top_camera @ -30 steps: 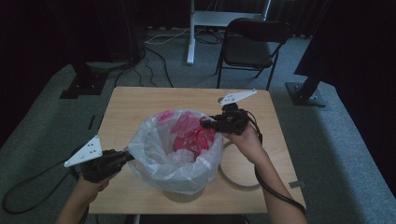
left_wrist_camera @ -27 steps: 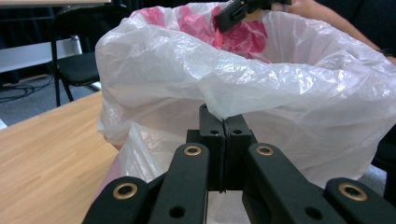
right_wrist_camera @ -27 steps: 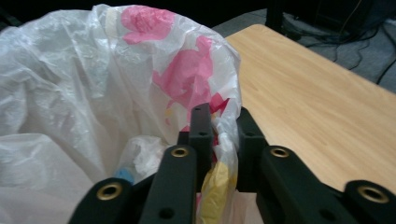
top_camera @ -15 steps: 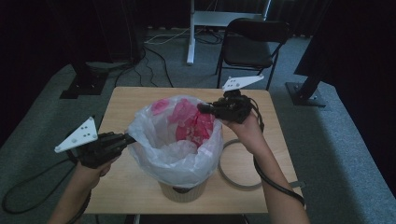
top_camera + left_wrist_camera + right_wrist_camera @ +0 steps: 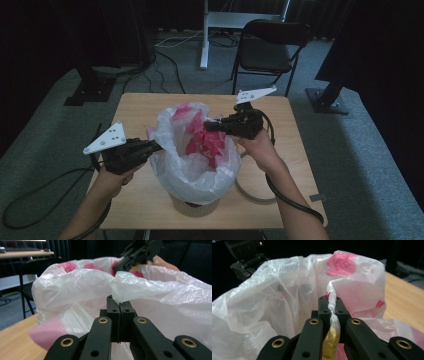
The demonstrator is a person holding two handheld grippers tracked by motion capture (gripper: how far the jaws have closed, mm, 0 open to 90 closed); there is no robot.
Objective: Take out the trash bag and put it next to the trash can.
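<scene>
The room is dark, with a black chair (image 5: 267,47) on grey carpet behind a light wooden surface (image 5: 145,107). In the middle of that surface stands a small bin (image 5: 192,206), and a thin white plastic bag (image 5: 195,172) with pink patches sits in it, its top puffed up and open.

Your left arm comes in from the bottom left. Your left hand (image 5: 112,177) sits low, close to the surface edge, and it points your left hand-held gripper (image 5: 157,146) sideways at the bag's left rim. In the left gripper view the two black jaws are squeezed tight together, with a fold of the white bag pinched between them.

Your right arm reaches further forward, bent at the elbow. Your right hand (image 5: 257,145) is lifted higher than the left one and holds your right hand-held gripper (image 5: 210,125) over the right side of the bag's mouth, pointing left. In the right gripper view its jaws are pressed together on a thin twisted strip of the bag's rim.

A pale ring (image 5: 250,192) lies flat on the surface just right of the bin.
</scene>
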